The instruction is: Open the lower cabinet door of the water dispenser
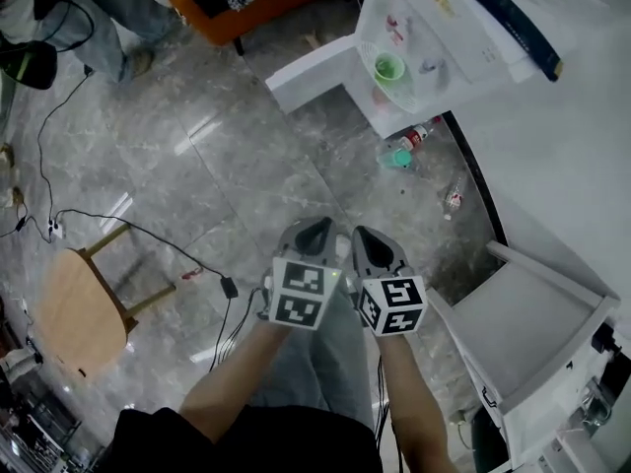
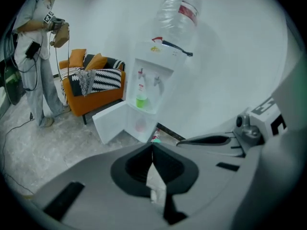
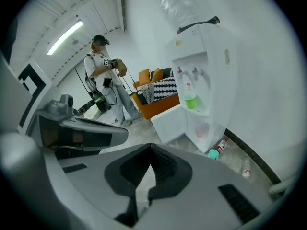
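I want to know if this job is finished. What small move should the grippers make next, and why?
Probably none toward the water dispenser; I would just lower both grippers to rest. Its lower door already stands swung wide open. The left gripper and right gripper are shut and empty, side by side over the floor, well clear of it.

Looks like office lounge doubling as recording room, not home. Grey marble floor [image 1: 246, 175], white walls [image 2: 230, 56], water dispenser [image 1: 424, 47] at 1 o'clock, orange sofa [image 1: 237, 18] at 12, wooden stool [image 1: 74, 308] at 8, cables [image 1: 128, 227] all over floor, person [image 3: 103, 80] wearing gear beside sofa.
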A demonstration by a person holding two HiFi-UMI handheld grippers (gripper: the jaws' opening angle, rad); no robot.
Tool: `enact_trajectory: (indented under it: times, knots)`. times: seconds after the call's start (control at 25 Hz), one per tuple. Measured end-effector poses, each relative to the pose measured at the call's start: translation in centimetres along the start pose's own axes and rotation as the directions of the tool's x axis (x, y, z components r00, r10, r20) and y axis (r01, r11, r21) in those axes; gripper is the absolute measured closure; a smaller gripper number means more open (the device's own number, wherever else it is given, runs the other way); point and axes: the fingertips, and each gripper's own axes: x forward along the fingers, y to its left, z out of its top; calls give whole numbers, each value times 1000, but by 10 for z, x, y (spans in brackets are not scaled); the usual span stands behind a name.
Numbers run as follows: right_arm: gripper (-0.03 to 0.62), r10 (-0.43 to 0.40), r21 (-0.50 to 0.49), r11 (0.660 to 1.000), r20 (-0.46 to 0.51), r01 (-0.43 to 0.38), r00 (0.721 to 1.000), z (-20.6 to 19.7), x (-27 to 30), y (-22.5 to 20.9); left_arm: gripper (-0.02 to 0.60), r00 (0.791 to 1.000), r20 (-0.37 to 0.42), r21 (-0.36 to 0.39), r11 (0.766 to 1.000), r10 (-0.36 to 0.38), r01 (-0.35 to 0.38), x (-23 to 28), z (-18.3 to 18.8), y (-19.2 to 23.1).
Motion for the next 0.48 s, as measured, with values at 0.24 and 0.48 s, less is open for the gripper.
enact_trajectory:
  times: [0.24, 0.48]
  knots:
    - [583, -3, 0, 1000, 68, 3, 998, 41, -44, 9, 569, 996, 60, 61, 996, -68, 64, -34, 42, -45]
    - [583, -17, -5, 1000, 127, 18, 992, 80, -83, 12, 570, 991, 117, 55, 997, -68, 62, -62, 81, -66]
